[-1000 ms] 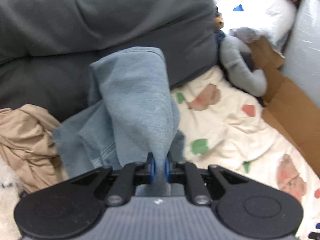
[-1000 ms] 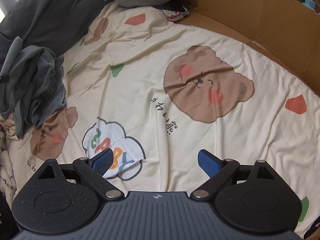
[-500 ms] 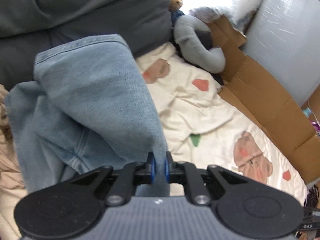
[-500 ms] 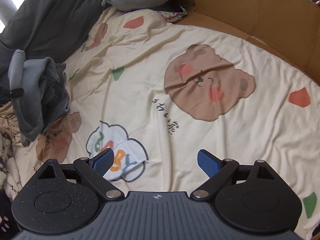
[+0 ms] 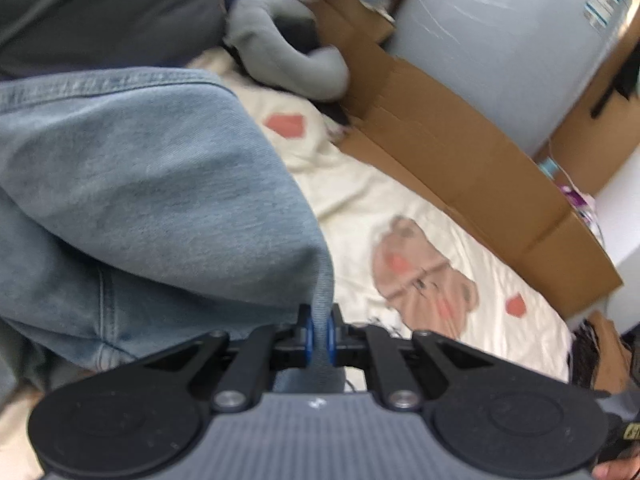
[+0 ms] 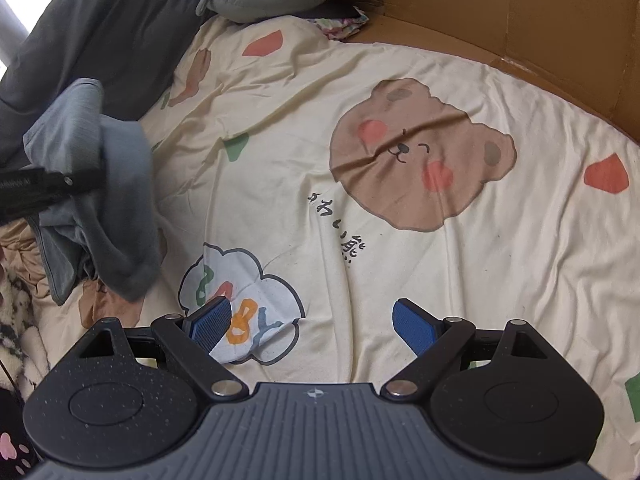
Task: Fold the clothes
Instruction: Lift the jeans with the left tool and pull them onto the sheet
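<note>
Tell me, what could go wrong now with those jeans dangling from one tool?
The left tool pinches only a thin fold of the jeans, so the heavy bunch might slip free. They hang crumpled, so they may land on the bear sheet in a heap. The right tool is open and holds nothing, giving no support.

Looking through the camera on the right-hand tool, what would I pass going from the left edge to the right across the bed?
Denim garment hanging from the left gripper → white "BABY" cloud print → brown bear face print → red shape print on the cream bedsheet.
</note>
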### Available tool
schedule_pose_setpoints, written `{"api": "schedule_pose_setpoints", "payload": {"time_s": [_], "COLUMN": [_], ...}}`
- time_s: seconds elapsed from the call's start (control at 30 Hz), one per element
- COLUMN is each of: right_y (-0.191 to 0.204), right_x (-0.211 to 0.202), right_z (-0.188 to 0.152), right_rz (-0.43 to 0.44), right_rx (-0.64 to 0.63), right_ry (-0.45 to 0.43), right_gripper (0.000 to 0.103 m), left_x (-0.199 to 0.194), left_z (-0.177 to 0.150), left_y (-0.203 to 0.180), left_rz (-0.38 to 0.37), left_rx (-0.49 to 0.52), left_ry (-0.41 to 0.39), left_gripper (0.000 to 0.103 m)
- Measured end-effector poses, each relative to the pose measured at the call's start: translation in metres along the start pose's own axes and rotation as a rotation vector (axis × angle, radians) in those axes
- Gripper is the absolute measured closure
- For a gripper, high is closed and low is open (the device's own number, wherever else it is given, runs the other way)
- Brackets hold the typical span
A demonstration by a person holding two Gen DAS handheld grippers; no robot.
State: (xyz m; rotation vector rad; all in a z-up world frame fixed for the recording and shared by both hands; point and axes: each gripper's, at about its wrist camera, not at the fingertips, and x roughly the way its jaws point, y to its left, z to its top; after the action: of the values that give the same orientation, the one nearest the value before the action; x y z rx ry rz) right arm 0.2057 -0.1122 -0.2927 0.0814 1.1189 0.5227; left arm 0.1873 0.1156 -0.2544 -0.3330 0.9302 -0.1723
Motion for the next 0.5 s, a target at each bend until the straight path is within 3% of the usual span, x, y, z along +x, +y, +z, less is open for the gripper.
{"api": "schedule_pose_setpoints", "payload": {"time_s": [0.33, 0.43, 0.5], "right_y": [-0.018, -0.022, -0.024], "right_x": [0.0, -0.001, -0.001], "right_z": [-0.003, -0.004, -0.004], "right_rz": [-0.009, -0.015, -0.017], "right_rx": [0.066, 0.077, 0.084], "right_ry": [-0.006, -0.007, -0.008], "right_gripper": [0.012, 0.012, 0.012], "left_x": [0.038, 0.042, 0.036], "left_z": [-0.033, -0.037, -0.036], "left_y": [-0.031, -0.036, -0.037], "left_rz": [-0.076, -0.081, -0.101], "left_rx": [0.043, 0.048, 0.053], "left_ry": [0.143, 0.18, 0.187], "left_gripper": [0.096, 0.091, 0.082]}}
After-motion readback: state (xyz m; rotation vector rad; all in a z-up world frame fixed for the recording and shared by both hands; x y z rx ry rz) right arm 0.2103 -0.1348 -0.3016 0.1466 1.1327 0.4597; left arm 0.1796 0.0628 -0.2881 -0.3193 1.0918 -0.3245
